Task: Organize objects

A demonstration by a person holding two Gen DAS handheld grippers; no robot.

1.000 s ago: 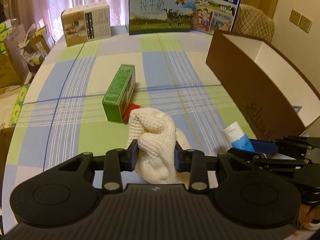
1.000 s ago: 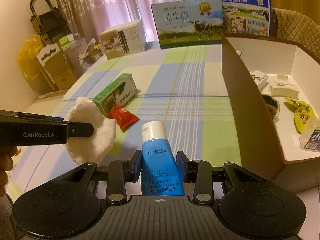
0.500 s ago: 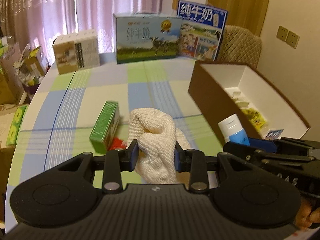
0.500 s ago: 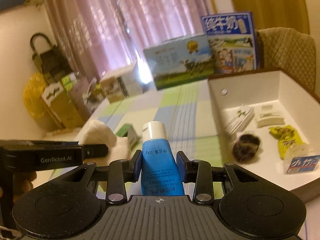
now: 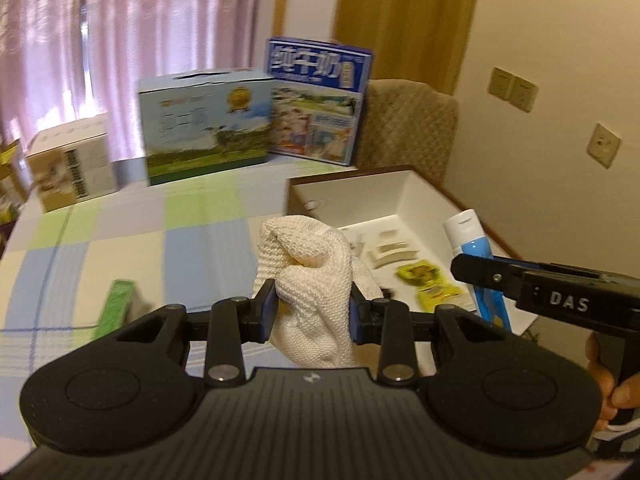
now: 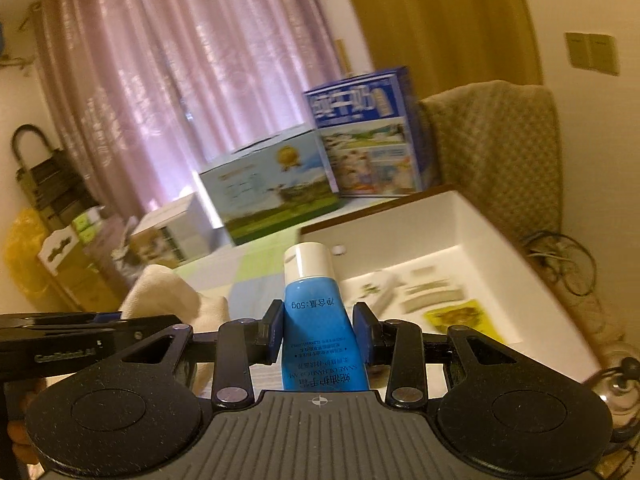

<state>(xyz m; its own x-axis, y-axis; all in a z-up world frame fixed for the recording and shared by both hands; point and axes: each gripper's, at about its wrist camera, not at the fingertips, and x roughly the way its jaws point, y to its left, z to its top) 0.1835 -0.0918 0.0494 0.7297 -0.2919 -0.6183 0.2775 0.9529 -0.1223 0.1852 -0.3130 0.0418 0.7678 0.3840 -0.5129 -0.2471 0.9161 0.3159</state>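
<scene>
White knit cloth (image 5: 310,296) is pinched in your left gripper (image 5: 312,312), jaws narrow and pressing its bunched middle, w/ the loose end sagging below the pads. Your right gripper (image 6: 319,332) is clamped on the blue hand-cream tube (image 6: 320,320), cap pointing away from you, pads on the soft body just below the shoulder. Both loads hang in the air at the near side of the open white-lined box (image 5: 420,196), which already has a yellow packet (image 5: 422,274), white clips (image 5: 390,252) and other small bits on its floor. Risks, as I judge them: the two tools sit very close, right one crossing just beside the cloth in the left view, so if you drop both in at once the fingers can knock together or the cloth tail can drape over the tube. Cloth tail may also snag the box's brown near wall if you go in low. Tube is squeezable & slick, so a tilt could let it slide out early onto the checked tablecloth (image 5: 120,240). Green carton (image 5: 116,308) is on the table, not boxed yet. Views are blurry, so exact clearance over the rim I can't tell.
</scene>
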